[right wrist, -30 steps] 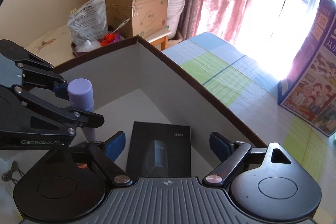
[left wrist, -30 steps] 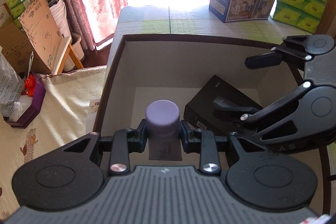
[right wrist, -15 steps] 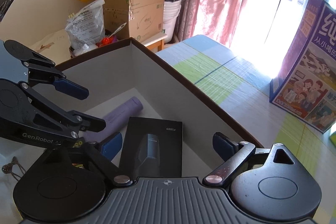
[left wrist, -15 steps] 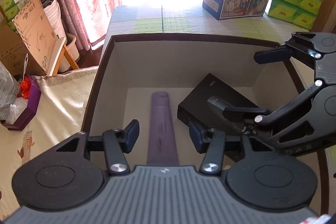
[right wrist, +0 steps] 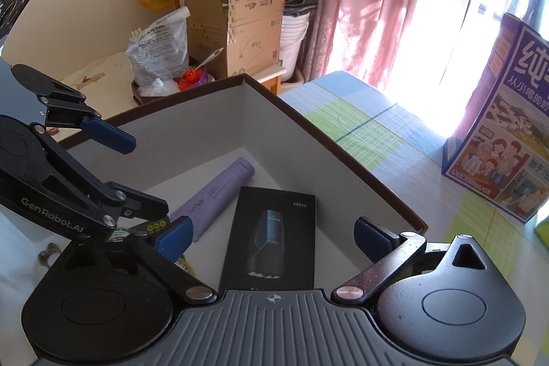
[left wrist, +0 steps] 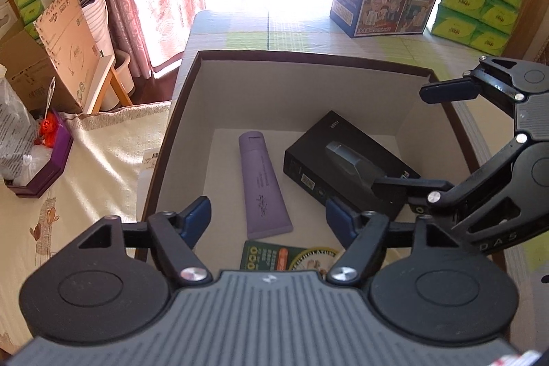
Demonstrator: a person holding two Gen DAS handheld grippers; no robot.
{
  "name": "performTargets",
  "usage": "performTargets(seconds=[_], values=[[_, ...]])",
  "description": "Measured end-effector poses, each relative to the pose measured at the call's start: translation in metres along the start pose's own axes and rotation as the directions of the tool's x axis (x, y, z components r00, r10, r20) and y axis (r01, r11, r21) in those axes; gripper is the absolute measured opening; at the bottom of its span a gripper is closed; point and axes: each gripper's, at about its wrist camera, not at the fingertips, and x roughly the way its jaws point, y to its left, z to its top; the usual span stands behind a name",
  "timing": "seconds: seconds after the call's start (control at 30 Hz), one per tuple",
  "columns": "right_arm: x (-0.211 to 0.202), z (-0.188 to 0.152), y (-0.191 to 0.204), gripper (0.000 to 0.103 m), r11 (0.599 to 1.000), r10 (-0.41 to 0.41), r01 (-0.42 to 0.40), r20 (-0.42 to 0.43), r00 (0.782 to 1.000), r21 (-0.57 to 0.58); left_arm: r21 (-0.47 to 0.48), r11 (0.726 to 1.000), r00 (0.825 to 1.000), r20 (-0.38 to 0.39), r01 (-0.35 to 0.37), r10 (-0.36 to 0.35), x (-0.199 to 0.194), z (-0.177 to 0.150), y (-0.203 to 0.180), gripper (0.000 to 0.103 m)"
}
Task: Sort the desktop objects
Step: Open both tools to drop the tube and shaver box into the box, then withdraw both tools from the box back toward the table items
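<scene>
the lilac tube (left wrist: 262, 184) lies flat on the floor of the brown-rimmed box (left wrist: 308, 57), just beside the black razor package (left wrist: 343, 167) (apart, not touching). left gripper (left wrist: 267, 216) and right gripper (right wrist: 272, 234) hang above, jaws opening, gripping nothing.

Lilac tube (left wrist: 262, 184); black box (left wrist: 346, 167); storage box (left wrist: 308, 81) brown-rimmed, grey inside; pink patterned curtain (right wrist: 346, 6); blue-and-green checked tablecloth (right wrist: 370, 129).

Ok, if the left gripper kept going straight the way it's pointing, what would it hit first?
Most likely the purple tube lying on the box floor; the left gripper, its jaws opening with nothing between them, aims about at its near end.
</scene>
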Motion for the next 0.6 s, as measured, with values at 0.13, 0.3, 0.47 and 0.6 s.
performTargets(seconds=[0.13, 0.3, 0.47, 0.6], values=[[-0.017, -0.004, 0.006, 0.101, 1.000, 0.004, -0.004, 0.022, 1.000, 0.011, 0.005, 1.000, 1.000, 0.009, -0.011, 0.011, -0.015, -0.006, -0.003, 0.077], [-0.039, -0.010, 0.016, 0.101, 0.999, 0.004, -0.005, 0.029, 1.000, 0.042, -0.007, 0.999, 0.999, 0.029, -0.034, 0.034, -0.034, -0.011, -0.007, 0.081], [-0.063, -0.019, 0.024, 0.101, 0.996, 0.004, -0.008, 0.041, 0.999, 0.086, -0.011, 0.998, 0.996, 0.057, -0.064, 0.064, -0.056, -0.018, -0.012, 0.085], [-0.080, -0.025, 0.030, 0.101, 0.994, 0.004, -0.009, 0.048, 0.999, 0.113, -0.009, 0.996, 0.993, 0.074, -0.089, 0.090, -0.072, -0.024, -0.020, 0.089]])
